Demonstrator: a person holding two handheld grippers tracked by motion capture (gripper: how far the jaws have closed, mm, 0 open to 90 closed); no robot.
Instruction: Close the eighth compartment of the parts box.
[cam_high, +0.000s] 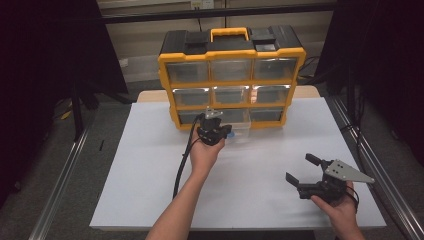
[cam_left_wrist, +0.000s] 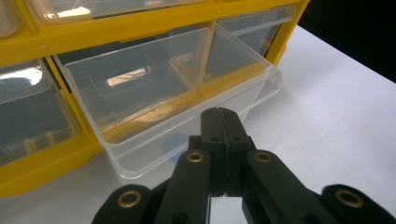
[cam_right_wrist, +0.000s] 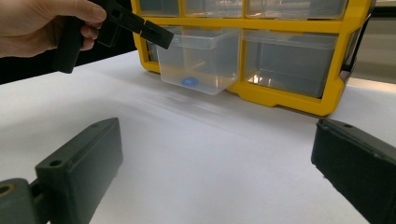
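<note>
the left gripper (cam_high: 214, 134) is held just in front of the bottom row of a yellow and black plastic organiser cabinet (cam_high: 231, 55) with nine clear drawers, which stands at the far edge of a white table (cam_high: 150, 165). its jaws are pressed together with nothing between them; in the left gripper view the black tips (cam_left_wrist: 221, 122) meet just short of the front wall of the clear plastic middle bottom drawer (cam_left_wrist: 187, 98), which is pulled partway out of its slot. the drawer lies straight ahead of the closed jaws and slightly below them, its long axis running from the cabinet toward the person, so its front wall is the face nearest the tips. a small blue round object (cam_right_wrist: 189, 81) lies on the drawer floor near that front wall; what it is cannot be told.

well to the right, near the front right of the table, the right gripper (cam_high: 303, 176) is held low with its jaws spread wide and nothing in them, pointing toward the cabinet from a distance.

the left gripper is much the nearer to the drawer, so any push to shut it, or reach into it, looks like its work, moving along the drawer's own axis
</note>
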